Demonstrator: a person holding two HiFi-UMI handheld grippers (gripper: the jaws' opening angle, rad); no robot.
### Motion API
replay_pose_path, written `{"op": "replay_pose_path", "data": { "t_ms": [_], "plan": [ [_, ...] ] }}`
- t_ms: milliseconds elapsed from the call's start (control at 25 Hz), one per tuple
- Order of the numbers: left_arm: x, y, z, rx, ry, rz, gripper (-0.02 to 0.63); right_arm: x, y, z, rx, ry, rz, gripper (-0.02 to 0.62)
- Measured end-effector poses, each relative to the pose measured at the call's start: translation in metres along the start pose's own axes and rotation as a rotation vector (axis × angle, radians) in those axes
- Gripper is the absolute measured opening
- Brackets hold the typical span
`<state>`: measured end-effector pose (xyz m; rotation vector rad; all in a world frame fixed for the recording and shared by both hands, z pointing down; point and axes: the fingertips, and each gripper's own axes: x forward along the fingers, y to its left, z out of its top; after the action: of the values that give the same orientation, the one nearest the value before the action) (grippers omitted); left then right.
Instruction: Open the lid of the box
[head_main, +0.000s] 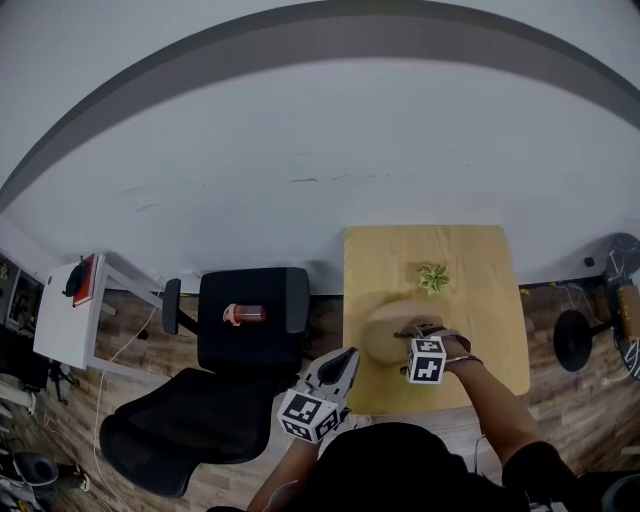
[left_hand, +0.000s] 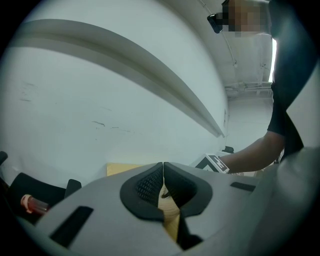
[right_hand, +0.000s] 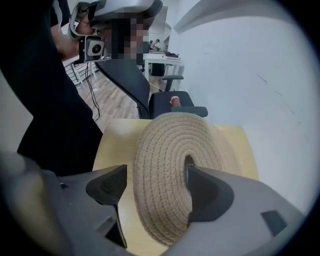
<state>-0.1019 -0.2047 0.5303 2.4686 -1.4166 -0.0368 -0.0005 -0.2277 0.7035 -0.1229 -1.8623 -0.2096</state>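
The box (head_main: 385, 330) is a round basket of coiled beige rope with a domed rope lid (right_hand: 170, 165), standing near the front of a small wooden table (head_main: 470, 270). My right gripper (head_main: 410, 335) reaches onto it from the right. In the right gripper view the lid's near part sits between the jaws of the right gripper (right_hand: 156, 172). One finger rests by the dimple at the lid's centre, the other stands a little off the rim, so the pads do not clamp it. My left gripper (head_main: 345, 360) (left_hand: 163, 167) is shut and empty, held off the table's front left corner.
A small green plant (head_main: 433, 277) lies behind the box on the table. A black office chair (head_main: 250, 320) with a small orange-red thing (head_main: 243, 314) on its seat stands to the left. A white cabinet (head_main: 65, 310) is far left, a black stool (head_main: 572, 340) far right.
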Motion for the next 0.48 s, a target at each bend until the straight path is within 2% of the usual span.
{"op": "replay_pose_path", "data": {
  "t_ms": [160, 480],
  "plan": [
    [0.001, 0.008, 0.0, -0.004, 0.0, 0.006, 0.02, 0.0, -0.002, 0.008, -0.005, 0.0, 0.012, 0.341],
    [0.0, 0.013, 0.0, -0.01, 0.002, -0.005, 0.02, -0.001, -0.002, 0.008, -0.018, 0.02, -0.013, 0.324]
  ]
}}
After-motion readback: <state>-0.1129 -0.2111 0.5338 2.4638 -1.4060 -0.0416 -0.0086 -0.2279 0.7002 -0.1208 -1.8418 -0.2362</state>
